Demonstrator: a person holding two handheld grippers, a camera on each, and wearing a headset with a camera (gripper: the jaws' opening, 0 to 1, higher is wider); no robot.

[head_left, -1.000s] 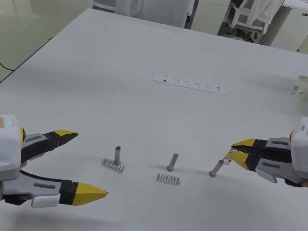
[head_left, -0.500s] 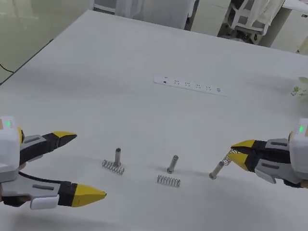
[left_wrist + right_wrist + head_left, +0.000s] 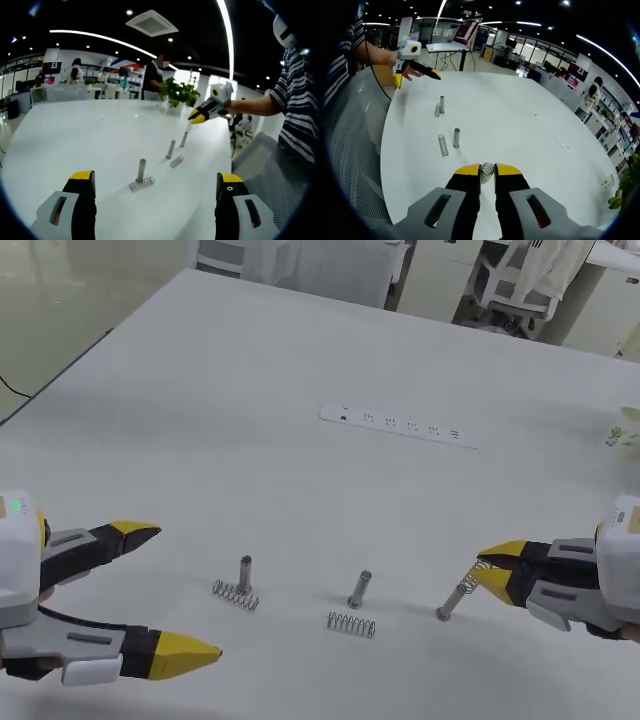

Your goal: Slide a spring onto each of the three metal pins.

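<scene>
The right claw (image 3: 482, 565) is pinched narrow on a spring (image 3: 487, 172), held at the top of the right pin (image 3: 448, 606). In the head view that pin leans toward 1 o'clock, and whether the coil has caught its tip cannot be told. The left claw (image 3: 165, 590) hangs wide open and empty at 9 o'clock of the left pin (image 3: 245, 573). Two more coils lie flat on the desk (image 3: 300, 470): the left spring (image 3: 235, 593) at the left pin's 7 o'clock, close against its foot, and the middle spring (image 3: 351, 624) at 6 o'clock of the middle pin (image 3: 359, 588). The likely trouble is that the pins look free-standing and nothing steadies them, so a coil pushed down off-axis could tip the right pin and send it rolling. A hard pinch may squash the coil so it snags on the tip, and a slack one may let it flick away. A low sweep of either claw could scatter the loose coils or topple the other pins
</scene>
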